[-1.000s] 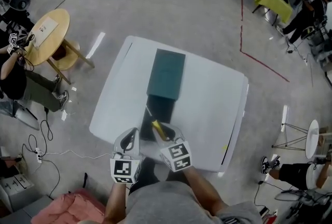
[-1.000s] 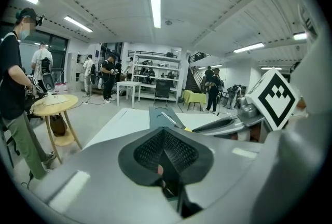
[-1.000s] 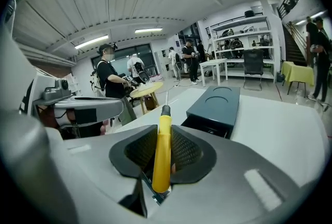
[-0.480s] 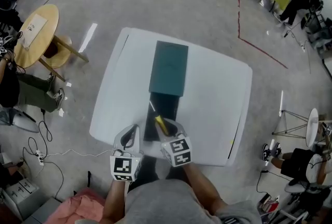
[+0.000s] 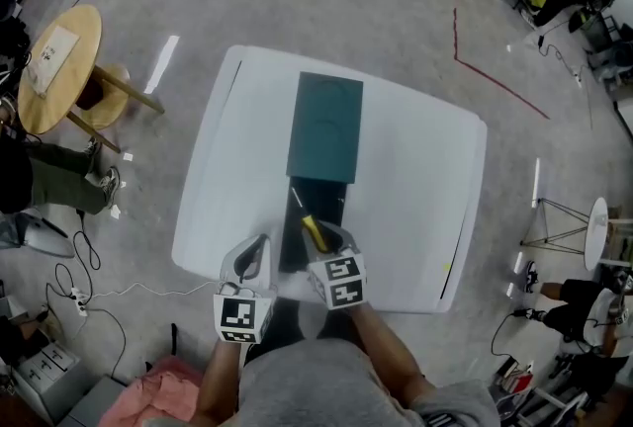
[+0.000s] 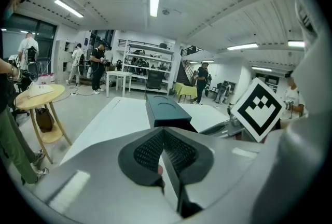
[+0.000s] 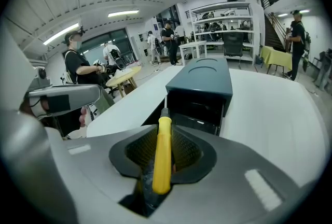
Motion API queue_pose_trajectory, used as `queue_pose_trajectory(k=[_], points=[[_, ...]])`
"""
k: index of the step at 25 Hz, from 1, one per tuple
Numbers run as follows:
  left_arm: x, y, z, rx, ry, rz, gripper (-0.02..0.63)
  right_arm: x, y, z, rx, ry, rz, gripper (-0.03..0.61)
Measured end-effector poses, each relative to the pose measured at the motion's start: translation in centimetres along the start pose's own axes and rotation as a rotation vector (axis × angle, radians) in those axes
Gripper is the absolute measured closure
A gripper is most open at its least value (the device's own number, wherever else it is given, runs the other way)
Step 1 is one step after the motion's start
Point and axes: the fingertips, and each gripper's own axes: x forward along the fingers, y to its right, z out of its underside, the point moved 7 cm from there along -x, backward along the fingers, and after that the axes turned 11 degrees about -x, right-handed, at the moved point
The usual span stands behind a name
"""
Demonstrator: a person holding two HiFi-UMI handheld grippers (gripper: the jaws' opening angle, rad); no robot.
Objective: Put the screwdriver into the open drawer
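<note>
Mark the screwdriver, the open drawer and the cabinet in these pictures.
screwdriver (image 7: pixel 162 155): right gripper view, middle of its yellow handle.
drawer (image 5: pixel 331 208): head view, bare dark part of its inside.
cabinet (image 5: pixel 326 124): head view, middle of its top.

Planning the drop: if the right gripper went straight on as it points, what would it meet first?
The right gripper would likely meet the open drawer first, screwdriver tip leading; depth unclear.
</note>
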Motion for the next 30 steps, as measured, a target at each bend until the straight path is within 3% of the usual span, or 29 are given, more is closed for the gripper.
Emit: queue_pose_trajectory(k=[8, 13, 21, 27, 28, 30], points=[[0.9, -0.4, 0.3, -0.013, -0.013, 0.003, 0.601, 1.0, -0.1, -0.4, 0.002, -0.093, 0.007, 0.494], [1.2, -0.3, 0.4, -0.015, -0.017, 0.002, 0.601, 1.6, -0.6, -0.4, -0.046, -0.152, 0.02, 0.494], [1.6, -0.8, 0.8, -0.019, -0.023, -0.002, 0.601, 2.0, -0.7, -0.3, -0.066, -0.175, 0.033, 0.494], [1.4, -1.0, 0.6, -0.016, -0.022, -0.001, 0.601, 1.9, -0.9, -0.6, -0.039, -0.12, 0.036, 0.488], [1.4, -1.0, 0.6, -0.014, -0.021, 0.001, 0.601, 1.8, -1.0, -0.6, -0.03, -0.107, 0.024, 0.472], [1.4, -0.8, 0.4, -0.01, -0.019, 0.005, 0.601, 1.7, -1.1, -0.8, -0.011, -0.083, -0.011, 0.366]])
